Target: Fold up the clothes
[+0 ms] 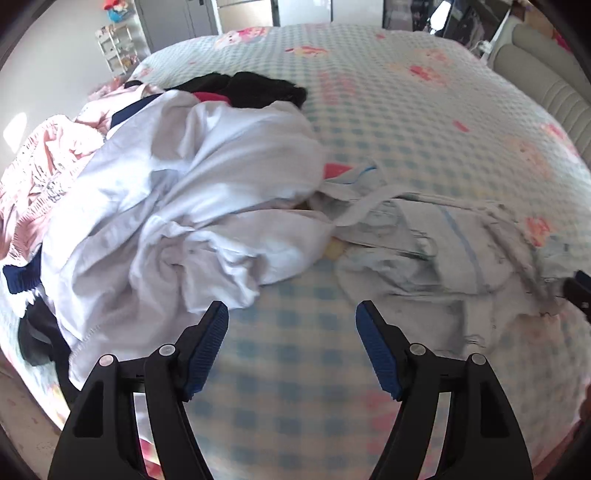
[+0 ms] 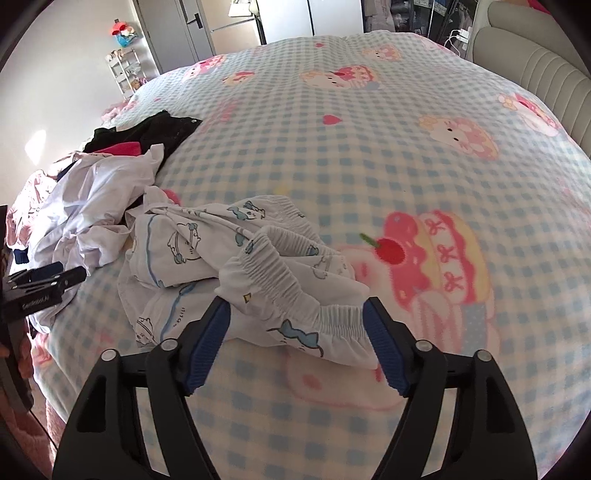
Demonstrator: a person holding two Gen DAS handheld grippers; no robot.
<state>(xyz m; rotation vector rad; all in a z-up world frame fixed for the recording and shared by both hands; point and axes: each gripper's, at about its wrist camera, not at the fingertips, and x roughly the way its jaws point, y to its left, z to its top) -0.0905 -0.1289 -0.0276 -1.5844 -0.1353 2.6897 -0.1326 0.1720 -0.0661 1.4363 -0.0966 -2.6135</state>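
Note:
White pyjama trousers (image 2: pixel 280 273) with a blue cartoon print lie crumpled on the checked bedspread (image 2: pixel 369 155). Their elastic waistband (image 2: pixel 295 295) runs between the fingertips of my right gripper (image 2: pixel 295 308), which is open and just over it. In the left wrist view the same trousers (image 1: pixel 424 251) lie to the right, blurred. My left gripper (image 1: pixel 291 310) is open above bare bedspread (image 1: pixel 295 369), with nothing between its fingers. A rumpled white shirt (image 1: pixel 184 206) is heaped just ahead and left of it. Each gripper shows in the other's view: right gripper (image 1: pixel 580 288), left gripper (image 2: pixel 48 284).
More clothes are piled at the left: a black garment (image 1: pixel 258 88) over something red, a pink garment (image 1: pixel 37 166), navy trim (image 1: pixel 18 277). A padded headboard (image 2: pixel 546 74) bounds the right side. A small shelf (image 2: pixel 125 70) and wardrobe doors (image 2: pixel 192 29) stand beyond the bed.

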